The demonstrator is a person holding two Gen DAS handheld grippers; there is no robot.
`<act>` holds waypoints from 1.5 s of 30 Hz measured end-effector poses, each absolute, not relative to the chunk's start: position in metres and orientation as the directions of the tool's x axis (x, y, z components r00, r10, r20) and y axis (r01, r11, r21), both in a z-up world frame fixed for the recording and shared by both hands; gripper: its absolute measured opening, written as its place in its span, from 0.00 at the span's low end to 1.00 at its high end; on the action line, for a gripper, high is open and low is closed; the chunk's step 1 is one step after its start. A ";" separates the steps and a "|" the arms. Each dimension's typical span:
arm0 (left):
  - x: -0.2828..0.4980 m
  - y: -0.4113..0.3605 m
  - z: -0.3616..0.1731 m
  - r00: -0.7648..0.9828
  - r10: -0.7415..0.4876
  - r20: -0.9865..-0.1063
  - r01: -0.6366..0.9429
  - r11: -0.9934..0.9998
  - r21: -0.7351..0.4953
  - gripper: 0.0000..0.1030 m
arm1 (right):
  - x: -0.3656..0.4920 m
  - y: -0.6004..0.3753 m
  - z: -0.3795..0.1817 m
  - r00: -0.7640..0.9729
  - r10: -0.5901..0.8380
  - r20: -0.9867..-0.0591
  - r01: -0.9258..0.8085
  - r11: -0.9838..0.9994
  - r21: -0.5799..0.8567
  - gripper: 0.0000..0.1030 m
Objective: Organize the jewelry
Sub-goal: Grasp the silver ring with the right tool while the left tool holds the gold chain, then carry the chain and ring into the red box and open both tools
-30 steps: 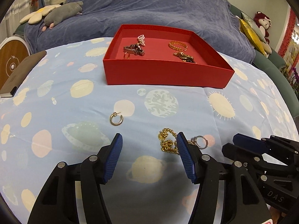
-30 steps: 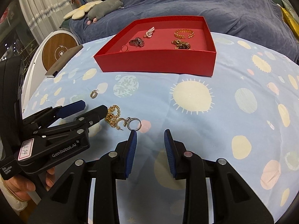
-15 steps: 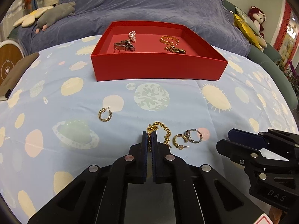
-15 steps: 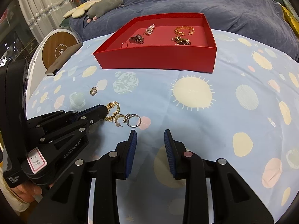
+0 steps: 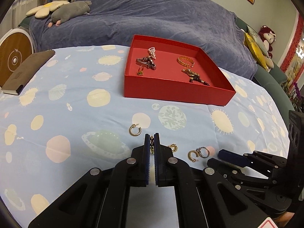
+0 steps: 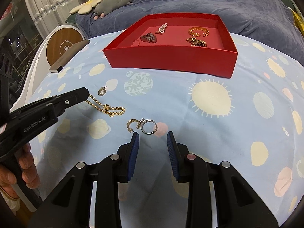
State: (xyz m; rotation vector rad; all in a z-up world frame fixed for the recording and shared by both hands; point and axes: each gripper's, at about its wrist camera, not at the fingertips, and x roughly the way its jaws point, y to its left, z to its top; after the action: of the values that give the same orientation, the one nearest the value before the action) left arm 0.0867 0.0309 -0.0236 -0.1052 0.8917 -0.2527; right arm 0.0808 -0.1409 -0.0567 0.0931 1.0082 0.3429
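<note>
My left gripper [image 5: 151, 137] [image 6: 85, 93] is shut on one end of a gold chain bracelet [image 6: 106, 107] [image 5: 172, 147]. The chain's free end trails on the blue planet-print cloth. A gold hoop earring [image 5: 135, 130] [image 6: 102, 91] lies just beyond the left fingertips. A second gold hoop [image 6: 132, 124] [image 5: 192, 154] and a silver ring [image 6: 149, 126] [image 5: 204, 151] lie together just ahead of my right gripper [image 6: 153, 135], which stands open over them, holding nothing. The red box [image 5: 176, 93] [image 6: 171, 60] farther back holds several jewelry pieces.
A dark notebook [image 5: 28, 72] [image 6: 69, 57] lies at the left edge of the cloth. A round wooden-faced device [image 6: 63, 46] stands beside it. A blue-covered sofa with plush toys [image 5: 70, 11] runs behind the table. A hand [image 6: 22, 163] holds the left gripper.
The left gripper closed on the gold chain, then rose and pulled it leftward, stretching it out away from the hoop and ring. The right gripper stayed still.
</note>
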 end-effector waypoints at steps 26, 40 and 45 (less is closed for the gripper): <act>0.087 0.041 -0.003 0.618 -0.305 -0.724 0.168 0.951 -0.258 0.02 | 0.091 -0.140 -0.040 0.567 0.295 -0.769 -0.260 0.950 0.173 0.18; 0.126 0.009 0.066 0.657 -0.376 -0.653 0.251 0.926 -0.281 0.02 | 0.135 -0.184 0.028 0.647 0.297 -0.703 -0.193 0.955 0.225 0.19; 0.169 -0.012 0.074 0.675 -0.354 -0.647 0.276 0.935 -0.223 0.02 | 0.177 -0.199 0.034 0.652 0.287 -0.702 -0.164 0.957 0.240 0.19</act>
State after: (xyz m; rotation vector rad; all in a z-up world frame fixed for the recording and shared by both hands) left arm 0.1689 -0.0116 0.0739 -0.1100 0.7498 -0.3553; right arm 0.1774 -0.1993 0.0339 0.1603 0.8223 0.2573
